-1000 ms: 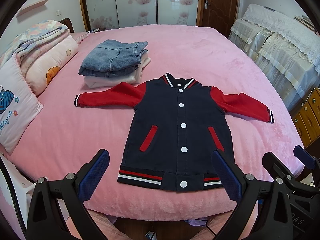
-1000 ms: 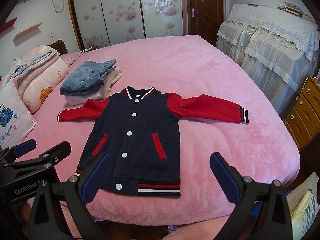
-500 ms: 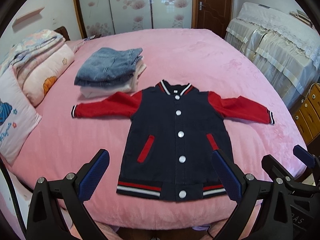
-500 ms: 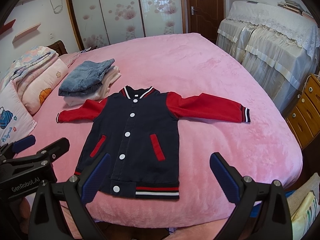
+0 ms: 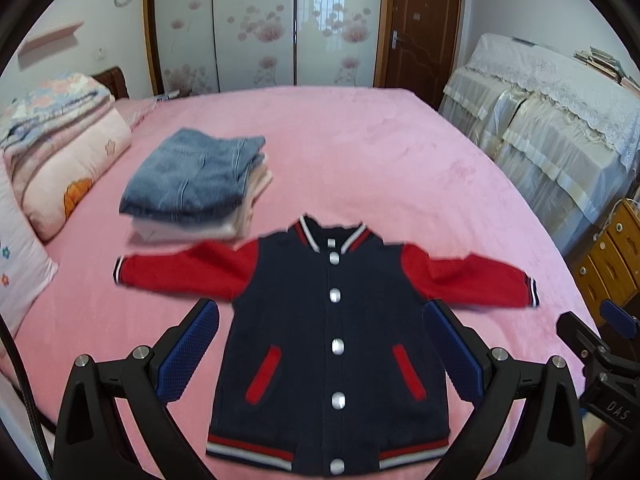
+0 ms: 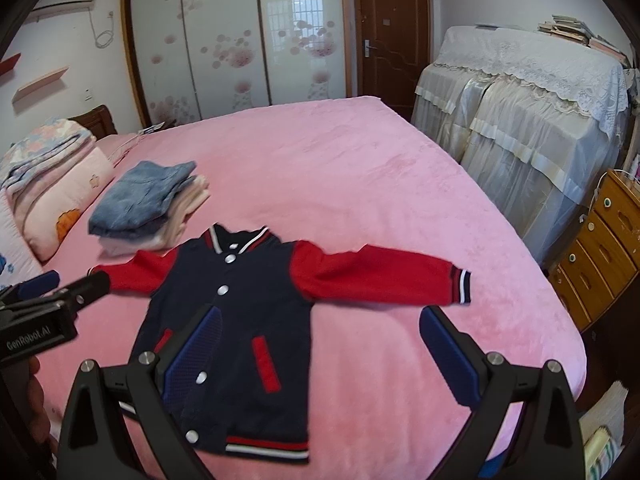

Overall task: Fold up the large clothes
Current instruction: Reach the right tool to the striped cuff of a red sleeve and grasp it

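Note:
A navy varsity jacket [image 5: 336,332] with red sleeves and white snap buttons lies flat, face up, on the pink bed [image 5: 360,152], sleeves spread out; it also shows in the right wrist view [image 6: 240,320]. My left gripper [image 5: 322,354] is open and empty, hovering over the jacket's lower body. My right gripper [image 6: 326,354] is open and empty, over the jacket's right side, below the right sleeve [image 6: 380,276]. The right gripper also shows at the right edge of the left wrist view [image 5: 600,344]. The left gripper also shows at the left edge of the right wrist view [image 6: 44,304].
A folded pile with denim on top [image 5: 192,184] lies behind the left sleeve. Pillows and folded quilts [image 5: 60,152] line the bed's left side. Covered furniture [image 6: 520,112] and a wooden drawer chest [image 6: 600,248] stand to the right. A wardrobe and door are behind.
Both grippers have moved forward over the bed and tilted up, so the jacket sits lower and closer in both views. Both stay open. The jacket has not moved.

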Tool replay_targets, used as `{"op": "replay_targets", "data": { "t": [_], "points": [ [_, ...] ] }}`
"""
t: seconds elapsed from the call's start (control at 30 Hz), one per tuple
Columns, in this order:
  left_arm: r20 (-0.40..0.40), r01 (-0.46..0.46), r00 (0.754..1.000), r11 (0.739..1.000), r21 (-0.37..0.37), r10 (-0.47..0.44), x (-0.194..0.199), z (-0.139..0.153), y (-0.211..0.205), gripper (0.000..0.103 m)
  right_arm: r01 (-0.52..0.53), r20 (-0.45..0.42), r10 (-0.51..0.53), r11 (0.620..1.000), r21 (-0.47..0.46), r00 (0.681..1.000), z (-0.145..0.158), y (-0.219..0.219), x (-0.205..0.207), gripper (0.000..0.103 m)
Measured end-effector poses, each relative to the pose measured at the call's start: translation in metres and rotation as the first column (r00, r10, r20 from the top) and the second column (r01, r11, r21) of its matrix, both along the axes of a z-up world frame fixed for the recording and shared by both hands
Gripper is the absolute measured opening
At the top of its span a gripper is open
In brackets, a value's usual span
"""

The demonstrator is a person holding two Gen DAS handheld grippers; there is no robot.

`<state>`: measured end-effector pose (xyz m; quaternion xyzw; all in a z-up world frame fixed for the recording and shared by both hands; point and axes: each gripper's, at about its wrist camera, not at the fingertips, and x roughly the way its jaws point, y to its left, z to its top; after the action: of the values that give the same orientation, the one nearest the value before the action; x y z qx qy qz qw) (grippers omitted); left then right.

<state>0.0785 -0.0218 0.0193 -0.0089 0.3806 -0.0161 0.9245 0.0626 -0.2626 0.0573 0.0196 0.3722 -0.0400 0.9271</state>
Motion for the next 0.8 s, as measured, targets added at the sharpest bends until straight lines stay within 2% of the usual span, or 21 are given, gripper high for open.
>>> {"op": "replay_targets", "data": {
  "t": [0.2,0.47,0.5,0.63,0.8],
  "points": [
    [0.080,0.025,0.996,0.998,0.056,-0.029,0.032,-0.002,-0.022,0.101,0.061,0.006,-0.061,0.998,-0.003,0.998,-0.009,-0.035,0.031,0.100],
    [0.078,0.106,0.991,0.992,0.066,-0.111,0.078,-0.029,-0.064,0.101,0.166,-0.053,-0.162,0.982,0.091,0.985,-0.053,-0.094,0.062,0.099],
    [0.068,0.111,0.991,0.992,0.065,-0.115,0.083,-0.035,-0.068,0.101,0.185,-0.065,-0.180,0.978,0.100,0.982,-0.060,-0.102,0.064,0.099],
    [0.000,0.108,0.994,0.994,0.030,-0.108,0.109,-0.064,-0.080,0.102,0.261,-0.132,-0.240,0.950,0.172,0.962,-0.093,-0.137,0.074,0.087],
    [-0.075,0.121,0.990,0.993,0.009,-0.120,0.132,-0.102,-0.091,0.102,0.357,-0.196,-0.312,0.896,0.266,0.930,-0.135,-0.180,0.077,0.081]
  ]
}}
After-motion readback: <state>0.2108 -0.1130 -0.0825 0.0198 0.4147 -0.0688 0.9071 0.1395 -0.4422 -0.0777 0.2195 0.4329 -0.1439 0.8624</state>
